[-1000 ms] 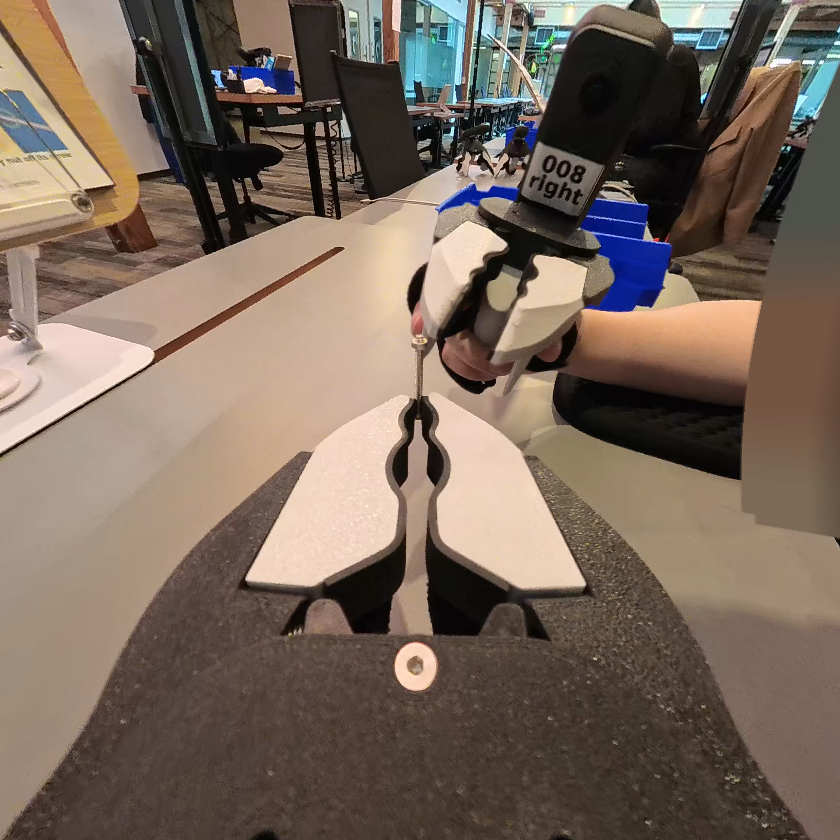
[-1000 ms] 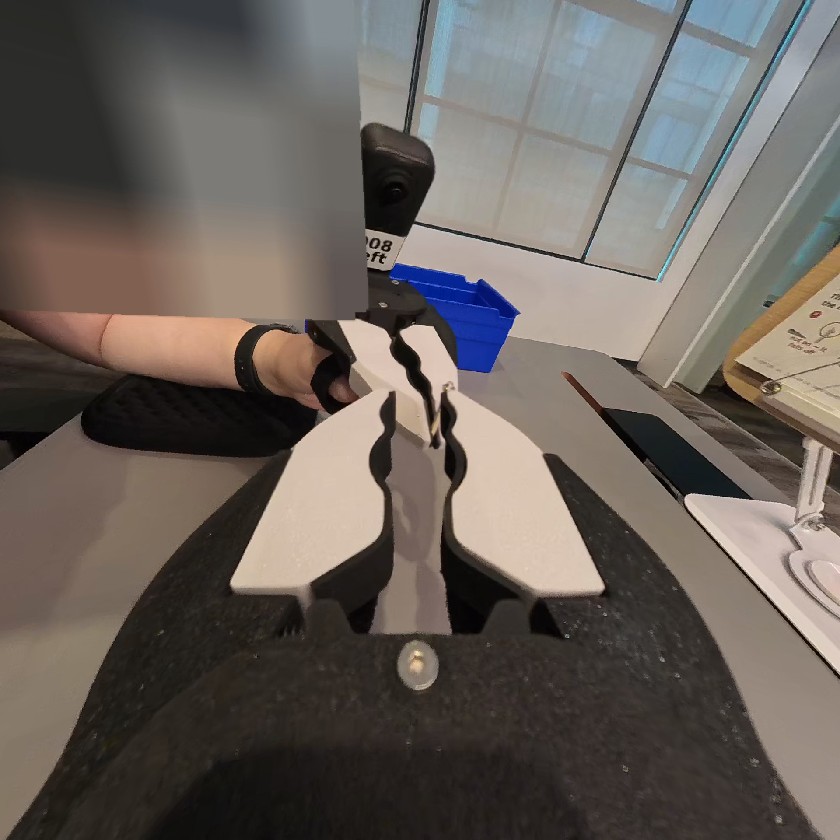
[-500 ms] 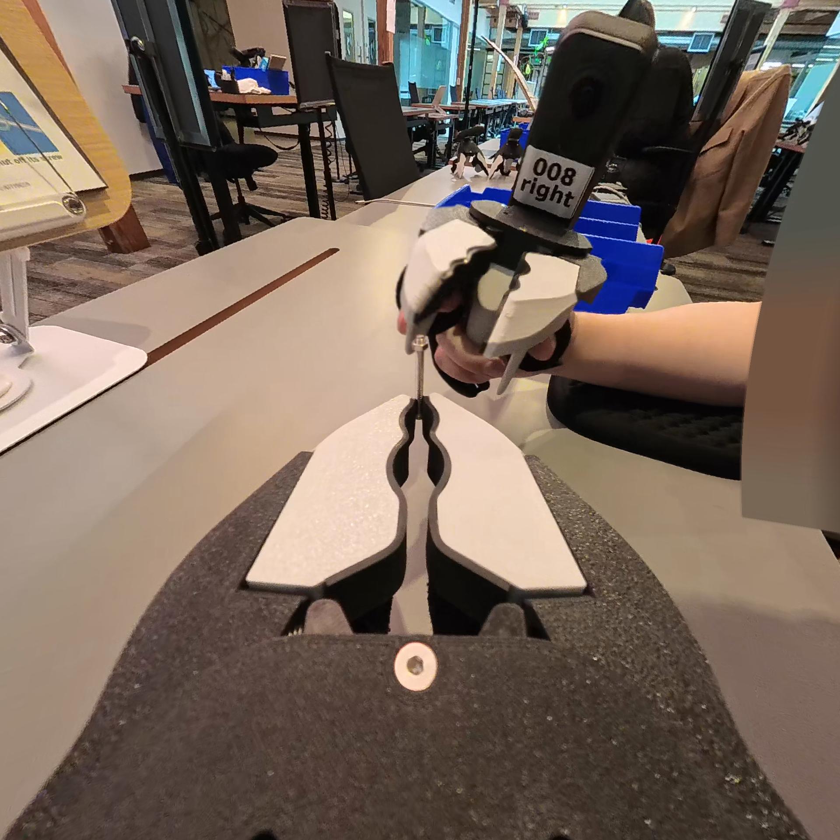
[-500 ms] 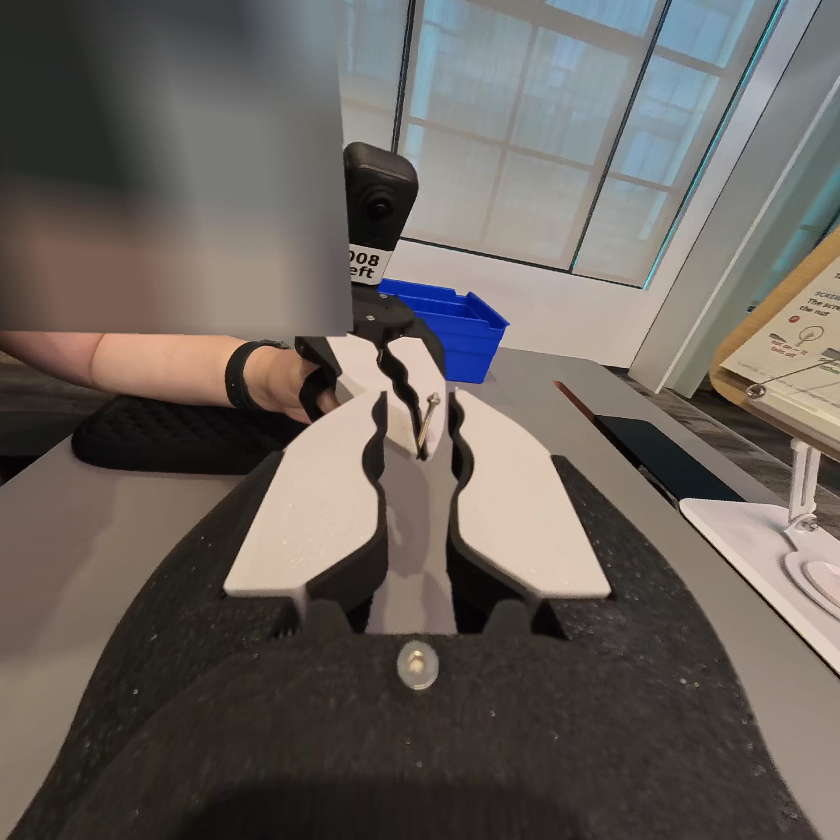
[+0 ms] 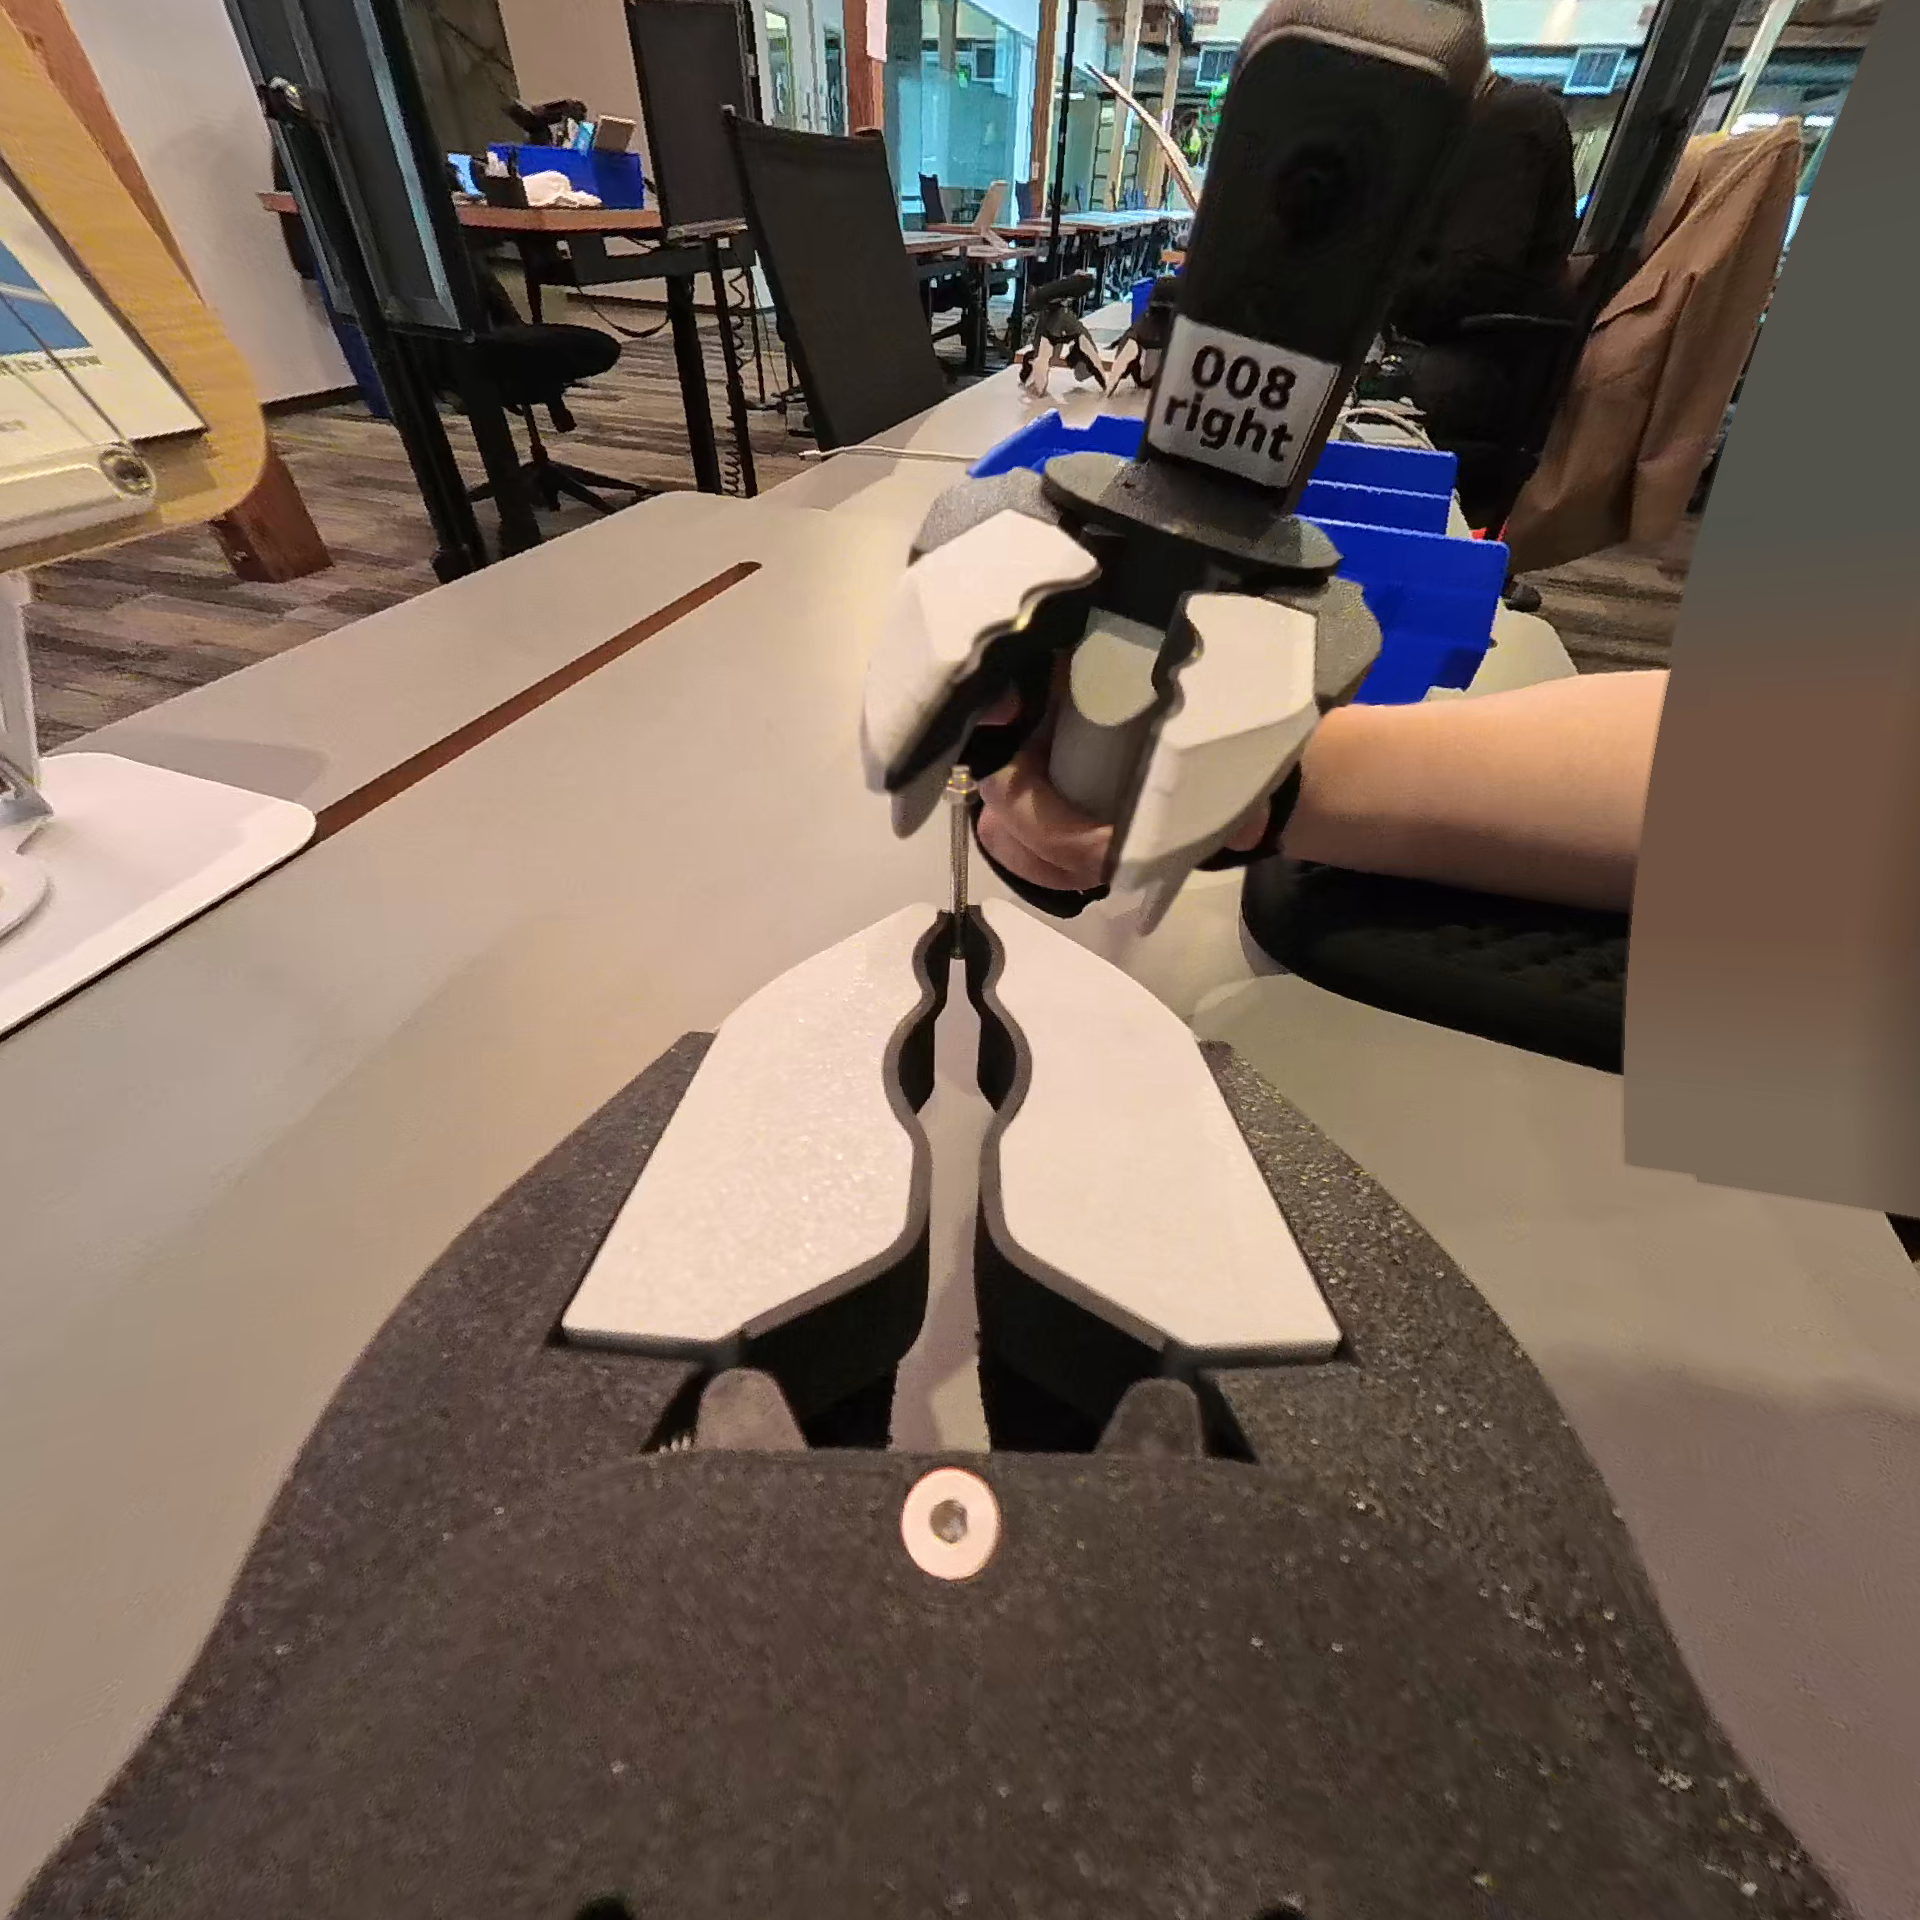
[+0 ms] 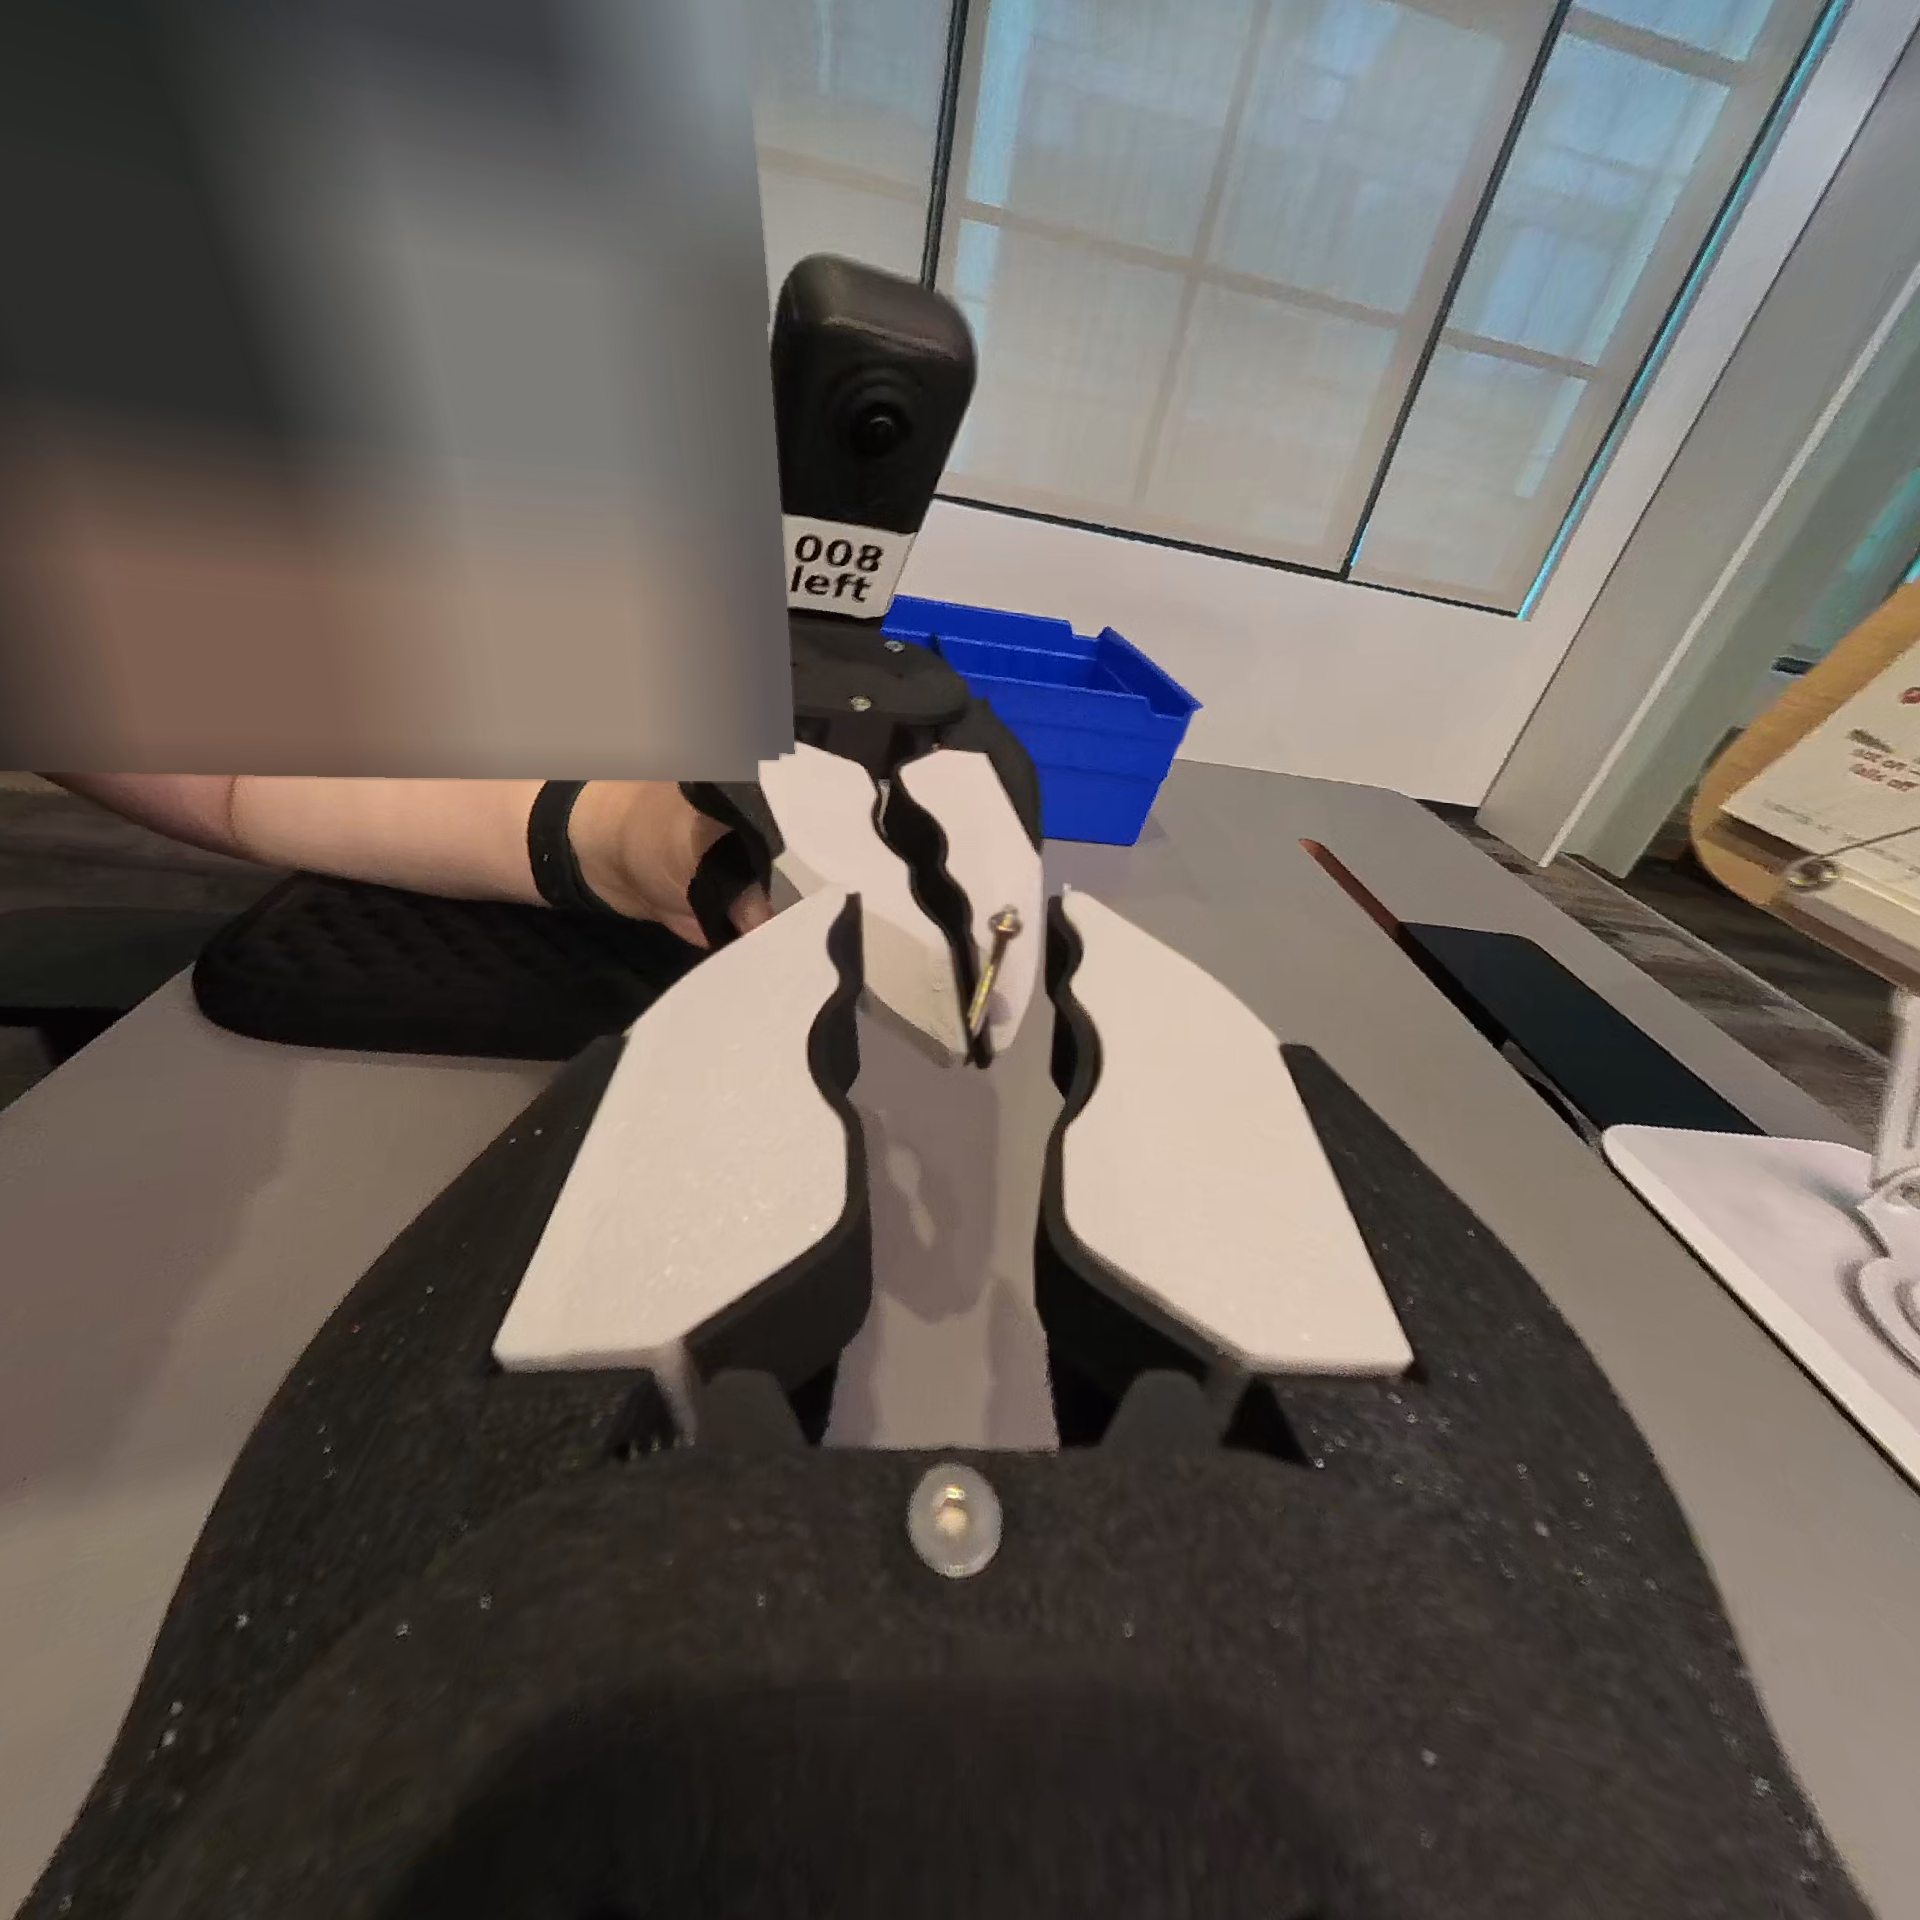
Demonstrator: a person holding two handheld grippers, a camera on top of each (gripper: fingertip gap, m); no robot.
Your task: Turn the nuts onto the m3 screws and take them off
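1. White fingers of the left hand-held gripper (image 5: 958, 920) are pinched together at their tips on the lower end of a slim metal screw (image 5: 958, 847), which stands nearly upright above them, head at the top.
2. Whether a nut sits on the screw cannot be told at this size.
3. Just beyond, in the left wrist view, the right hand-held gripper (image 5: 1023, 868) hangs tips-down over the screw, its fingers spread apart and clamping nothing; one white finger (image 5: 961, 665) reaches down just beside the screw head, and contact cannot be judged.
4. A person's hand (image 5: 1044, 836) wraps the grip under that gripper, the forearm lying over a black padded rest (image 5: 1455, 966) on the grey counter (image 5: 436, 935).
5. From the right wrist view, the right hand-held gripper (image 6: 956, 904) has its fingers wide, and the left hand-held gripper (image 6: 977, 1044) pokes in between them with the screw (image 6: 992, 971) tilted at its tip.
6. The other hand (image 6: 665, 862), with a black wristband (image 6: 556, 842), grips the left tool.
7. Blue bins (image 5: 1392, 582) stand farther back on the counter, behind the right gripper.
8. A white stand base (image 5: 145, 862) lies at the left edge, under a wooden board carrying a printed sheet (image 5: 62, 343).
9. Black office chairs (image 5: 831, 281) and desks fill the room behind.
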